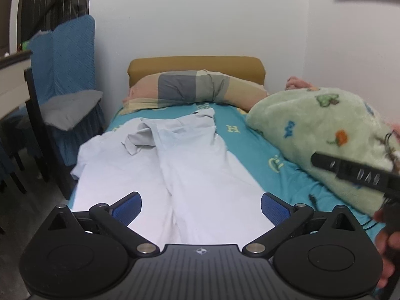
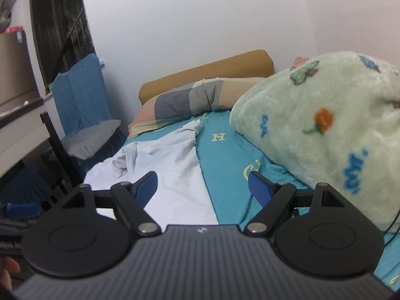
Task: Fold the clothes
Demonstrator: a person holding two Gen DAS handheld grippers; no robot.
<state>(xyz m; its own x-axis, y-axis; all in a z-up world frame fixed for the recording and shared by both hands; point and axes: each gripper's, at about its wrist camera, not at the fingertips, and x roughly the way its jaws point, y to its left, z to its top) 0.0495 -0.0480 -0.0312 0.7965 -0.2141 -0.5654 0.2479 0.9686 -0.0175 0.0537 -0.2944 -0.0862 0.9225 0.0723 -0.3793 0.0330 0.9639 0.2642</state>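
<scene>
One bed in a teal sheet carries one green blanket along its right side, one pale shirt spread over the left edge, and one pillow. Teal sheet lies bare between shirt and blanket. Left gripper and right gripper gape wide, empty; the shirt's near hem is hidden.

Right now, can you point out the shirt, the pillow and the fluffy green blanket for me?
shirt [image 1: 200, 165]: left wrist view, on the flat pale body panel.
pillow [image 1: 195, 88]: left wrist view, on the grey patch of its cover.
blanket [image 2: 325, 115]: right wrist view, on the orange flower print.
</scene>
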